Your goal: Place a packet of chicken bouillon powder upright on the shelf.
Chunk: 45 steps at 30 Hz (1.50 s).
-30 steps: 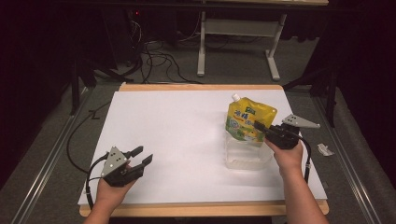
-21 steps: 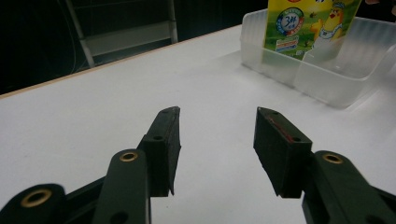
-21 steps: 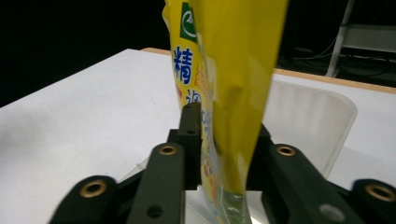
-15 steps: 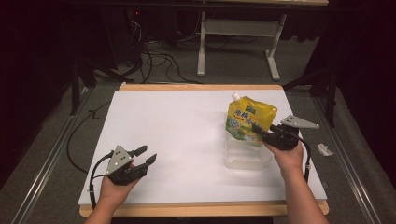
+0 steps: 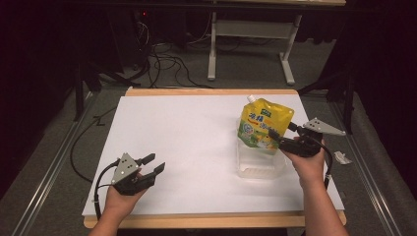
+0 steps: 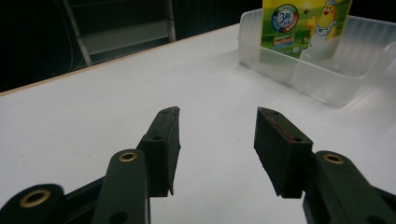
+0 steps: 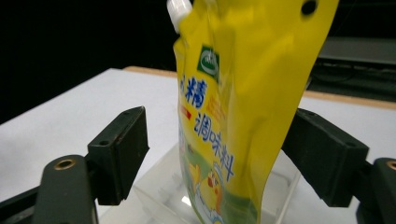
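Yellow spouted seasoning pouch [image 7: 233, 116], one, standing in one clear plastic tub [image 5: 259, 162], between right gripper's [image 5: 279, 137] open jaws; left gripper [image 6: 217, 135] open, empty.

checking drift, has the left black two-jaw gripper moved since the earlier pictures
Yes: the left black two-jaw gripper has shifted toward the white table's near edge.

I see a white desk [image 5: 196, 142] with a wooden edge along its near and far sides. A clear tub [image 5: 259, 167] sits directly on it toward the right. The grey floor [image 5: 49, 167] lies around the desk.
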Available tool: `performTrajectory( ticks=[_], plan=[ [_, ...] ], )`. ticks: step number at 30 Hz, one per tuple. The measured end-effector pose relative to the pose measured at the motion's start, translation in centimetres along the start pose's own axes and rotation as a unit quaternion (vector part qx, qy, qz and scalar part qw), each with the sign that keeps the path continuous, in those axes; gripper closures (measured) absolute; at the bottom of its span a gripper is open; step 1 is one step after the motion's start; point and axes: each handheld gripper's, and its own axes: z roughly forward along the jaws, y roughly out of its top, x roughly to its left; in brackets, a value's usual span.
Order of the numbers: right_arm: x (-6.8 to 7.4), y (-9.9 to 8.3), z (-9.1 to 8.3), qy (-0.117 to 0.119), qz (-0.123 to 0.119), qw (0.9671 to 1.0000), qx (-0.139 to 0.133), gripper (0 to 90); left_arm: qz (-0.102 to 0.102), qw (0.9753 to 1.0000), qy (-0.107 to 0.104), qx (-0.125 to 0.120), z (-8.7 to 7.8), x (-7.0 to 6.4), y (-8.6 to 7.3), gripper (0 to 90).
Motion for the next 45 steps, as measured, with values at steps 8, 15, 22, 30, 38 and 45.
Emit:
performTrajectory(
  ticks=[8,15,22,30,38,45],
  plan=[
    [1.1,2.0,-2.2,-0.004,-0.01,0.9992,-0.039,21.2,0.0,1.0,-0.003,0.004,0.1,-0.1,-0.1,50.9],
    [2.9,3.4,-3.3,-0.009,-0.039,0.9975,-0.058,20.7,-0.002,1.0,-0.004,0.006,0.1,-0.2,-0.1,50.7],
    [5.2,3.9,-3.1,0.026,-0.057,0.9961,-0.063,20.8,-0.006,1.0,-0.005,0.004,0.1,-0.2,0.0,50.6],
    [8.5,2.3,-0.5,0.075,-0.062,0.9947,-0.033,19.2,-0.003,0.9999,-0.006,0.014,0.3,-0.4,-0.4,48.7],
    [12.8,-1.5,3.6,0.13,-0.077,0.9878,0.038,18.9,0.0,0.9995,-0.007,0.029,0.7,-0.7,-1.0,44.3],
    [14.9,-3.2,5.2,0.151,-0.101,0.9803,0.078,19.0,-0.007,0.9993,-0.005,0.037,0.7,-0.5,-1.0,40.7]
  ],
)
